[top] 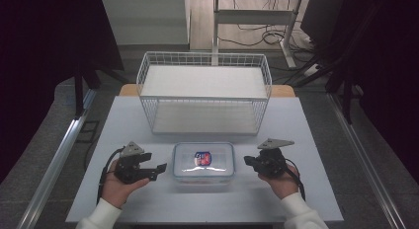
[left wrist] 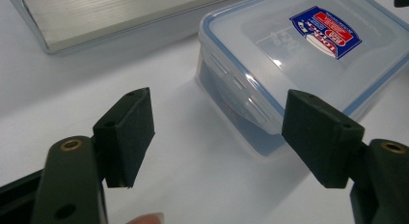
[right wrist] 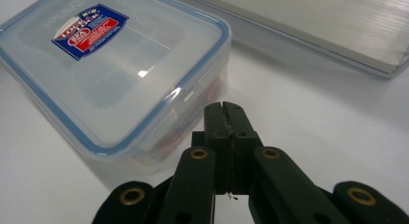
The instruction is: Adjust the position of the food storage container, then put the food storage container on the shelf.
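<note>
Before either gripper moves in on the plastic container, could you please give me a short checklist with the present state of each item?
1. Lid seated on the container: ok.
2. Left gripper jaws open, nothing between them: ok.
3. Right gripper open for a grasp: not ok, jaws shut.
4. Both grippers apart from the container: ok.
5. Side latches locked: cannot tell.
6. Wire basket behind, apart from the container: ok.

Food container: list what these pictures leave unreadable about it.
- Contents of the food container: high view, frosted lid hides them.
- Red shape inside: right gripper view, blurred by the wall.
- Label small print: left gripper view, too small.
- Far corner: left gripper view, cut off by the edge.
</note>
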### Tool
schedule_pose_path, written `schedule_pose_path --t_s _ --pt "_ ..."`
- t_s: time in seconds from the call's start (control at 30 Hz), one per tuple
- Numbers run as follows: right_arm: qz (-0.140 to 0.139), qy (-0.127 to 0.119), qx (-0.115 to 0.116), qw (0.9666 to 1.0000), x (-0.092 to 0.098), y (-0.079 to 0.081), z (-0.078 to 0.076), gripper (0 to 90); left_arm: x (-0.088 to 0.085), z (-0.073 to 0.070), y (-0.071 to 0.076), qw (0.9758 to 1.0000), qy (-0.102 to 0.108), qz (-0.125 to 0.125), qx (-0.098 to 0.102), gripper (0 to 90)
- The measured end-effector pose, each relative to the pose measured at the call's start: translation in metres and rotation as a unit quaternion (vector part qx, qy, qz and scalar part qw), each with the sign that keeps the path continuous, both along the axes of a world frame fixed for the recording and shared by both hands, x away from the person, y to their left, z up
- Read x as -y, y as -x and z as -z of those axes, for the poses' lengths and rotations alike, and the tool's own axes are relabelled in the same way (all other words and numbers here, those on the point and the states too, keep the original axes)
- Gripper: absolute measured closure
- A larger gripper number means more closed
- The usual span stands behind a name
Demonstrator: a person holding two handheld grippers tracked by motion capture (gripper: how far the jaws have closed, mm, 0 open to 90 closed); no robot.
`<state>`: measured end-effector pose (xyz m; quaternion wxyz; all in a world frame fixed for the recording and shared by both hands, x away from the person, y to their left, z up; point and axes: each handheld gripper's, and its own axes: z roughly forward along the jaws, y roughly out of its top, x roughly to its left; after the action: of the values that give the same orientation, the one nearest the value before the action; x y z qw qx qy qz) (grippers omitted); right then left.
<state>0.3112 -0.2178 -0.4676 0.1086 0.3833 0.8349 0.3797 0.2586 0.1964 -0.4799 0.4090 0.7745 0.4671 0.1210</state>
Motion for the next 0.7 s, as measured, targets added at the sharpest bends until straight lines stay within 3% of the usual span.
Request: schedule_pose_path --t_s 0.4,0.47,0.63,0.7 --pt "-0.004 -0.011 0.006 0.9999 0.007 0.001 -0.001 87.8 -0.001 -0.002 0.000 0.9999 0.014 -0.004 -0.004 25.5" --pt "0.002 -0.019 0.010 0.9998 0.007 0.002 -0.003 82.1 -0.001 -0.002 0.000 0.9998 0.020 -0.006 -0.003 24.6" --pt "0.032 -0.042 0.019 0.9984 0.011 0.002 -0.005 53.2 -0.002 -0.004 -0.001 0.9996 0.024 -0.011 -0.002 21.5" --pt "0.039 -0.061 0.006 0.9974 0.013 0.000 -0.005 45.0 -0.003 -0.004 -0.002 0.9995 0.030 -0.013 -0.004 20.3"
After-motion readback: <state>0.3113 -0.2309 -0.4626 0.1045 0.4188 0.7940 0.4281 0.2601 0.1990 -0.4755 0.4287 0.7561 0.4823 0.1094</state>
